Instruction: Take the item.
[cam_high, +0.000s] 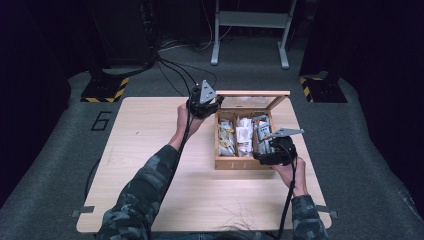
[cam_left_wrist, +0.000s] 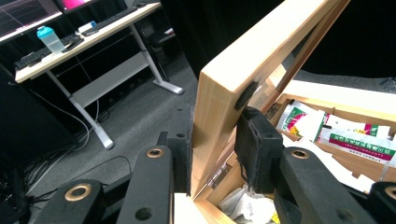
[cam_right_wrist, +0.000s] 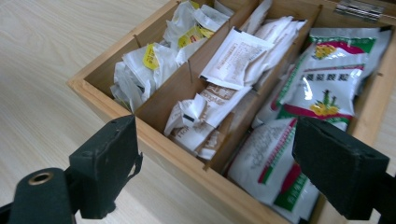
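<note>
Box (cam_high: 243, 161): wooden, three compartments of sachets (cam_right_wrist: 322, 93), resting on the surface (cam_high: 150, 165). Lid (cam_left_wrist: 243, 60): raised upright, its corner clamped between the pads of the left tool (cam_left_wrist: 215, 144). Right tool (cam_right_wrist: 215, 168): jaws spread wide, nothing between them, hovering just above the box's near right corner.

A black number 6 (cam_high: 102, 120) stands on the grey floor left of the table (cam_high: 150, 165); the packet prints are too blurred to read
</note>
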